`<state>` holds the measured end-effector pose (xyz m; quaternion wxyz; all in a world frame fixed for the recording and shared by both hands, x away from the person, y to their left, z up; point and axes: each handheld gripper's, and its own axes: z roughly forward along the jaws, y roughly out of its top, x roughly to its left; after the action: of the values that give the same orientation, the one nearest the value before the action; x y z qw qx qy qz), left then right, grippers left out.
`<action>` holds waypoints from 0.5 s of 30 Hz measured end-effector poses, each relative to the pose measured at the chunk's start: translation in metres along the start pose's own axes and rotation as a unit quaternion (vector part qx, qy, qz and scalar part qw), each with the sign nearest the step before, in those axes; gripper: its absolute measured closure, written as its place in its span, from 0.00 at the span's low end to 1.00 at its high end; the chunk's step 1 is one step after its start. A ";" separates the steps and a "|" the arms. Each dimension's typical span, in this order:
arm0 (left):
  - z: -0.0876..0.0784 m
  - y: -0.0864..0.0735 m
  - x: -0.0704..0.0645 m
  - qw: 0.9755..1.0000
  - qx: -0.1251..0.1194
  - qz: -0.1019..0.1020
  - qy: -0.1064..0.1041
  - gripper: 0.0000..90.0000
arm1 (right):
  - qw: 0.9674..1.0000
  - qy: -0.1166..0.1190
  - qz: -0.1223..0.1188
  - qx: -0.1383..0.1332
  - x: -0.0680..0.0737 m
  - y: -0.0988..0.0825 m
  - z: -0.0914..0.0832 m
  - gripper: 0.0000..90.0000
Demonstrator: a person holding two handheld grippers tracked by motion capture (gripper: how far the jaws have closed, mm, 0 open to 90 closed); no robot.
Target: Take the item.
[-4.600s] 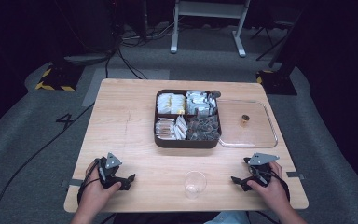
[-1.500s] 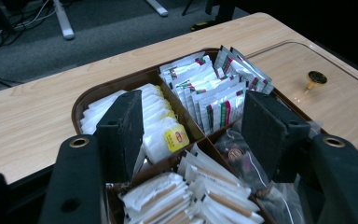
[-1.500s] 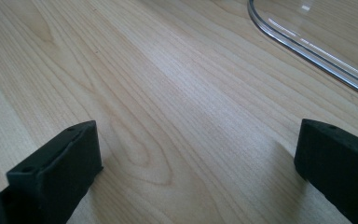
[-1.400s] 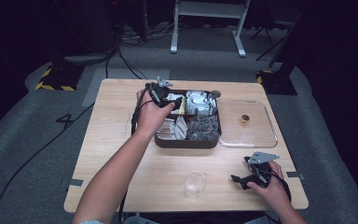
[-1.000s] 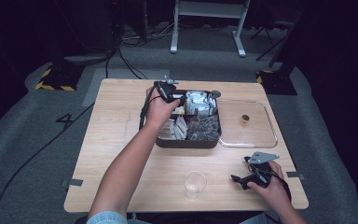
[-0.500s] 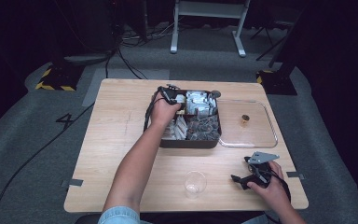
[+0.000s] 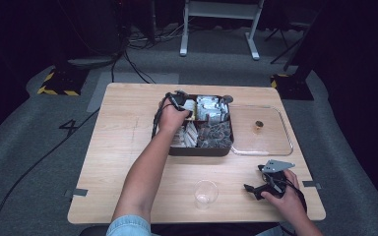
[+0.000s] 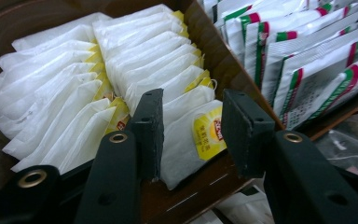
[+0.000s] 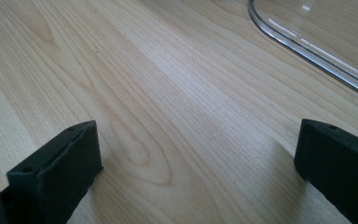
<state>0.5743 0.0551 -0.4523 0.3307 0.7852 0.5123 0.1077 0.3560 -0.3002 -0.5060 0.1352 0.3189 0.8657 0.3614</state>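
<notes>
Teabag [image 8: 193, 140] at the near end of the right-hand row is the one being picked: a white sachet with a yellow tag, standing on edge in the back-left compartment of the dark divided box [image 7: 197, 150], which sits at the middle of the desk [image 7: 123, 147] toward its far edge. The left gripper [image 8: 191, 123] straddles this sachet, 1 black jaw on each side, and its jaws have just been closing; a sliver of gap can be seen on the right side, so the pads do not appear to press on it yet and the tongs count as released for now. In the high view the left gripper [image 7: 179, 101] reaches over the box's far-left corner. The step in hand looks like the grasp itself. The next move calls for closing the rest of the way on this 1 bag alone, without catching its neighbour behind, then lifting straight up so the row is not dragged along. Beside it, the back-right compartment holds red-and-green striped packets [image 8: 303, 60]. A clear lid [image 7: 261, 130] lies flat against the box's right side, and a clear cup [image 7: 205, 192] stands near the desk's front edge, a likely place for the bag. The right gripper [image 7: 263, 184] rests by the front-right corner, jaws spread wide over bare wood, grasping nothing.
</notes>
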 end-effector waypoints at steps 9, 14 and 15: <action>0.003 0.001 0.001 1.000 0.011 0.005 0.010 0.65 | 1.000 0.000 0.000 0.000 0.000 0.000 0.000 0.01; 0.004 0.001 -0.003 1.000 0.021 0.012 0.006 0.66 | 1.000 0.000 0.000 0.000 0.000 0.000 0.000 0.01; 0.004 0.002 -0.004 1.000 0.024 0.017 0.007 0.66 | 1.000 0.000 0.000 0.000 0.000 0.000 0.000 0.01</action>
<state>0.5756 0.0495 -0.4535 0.3067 0.8007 0.5035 0.1061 0.3560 -0.3002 -0.5060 0.1352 0.3186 0.8658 0.3613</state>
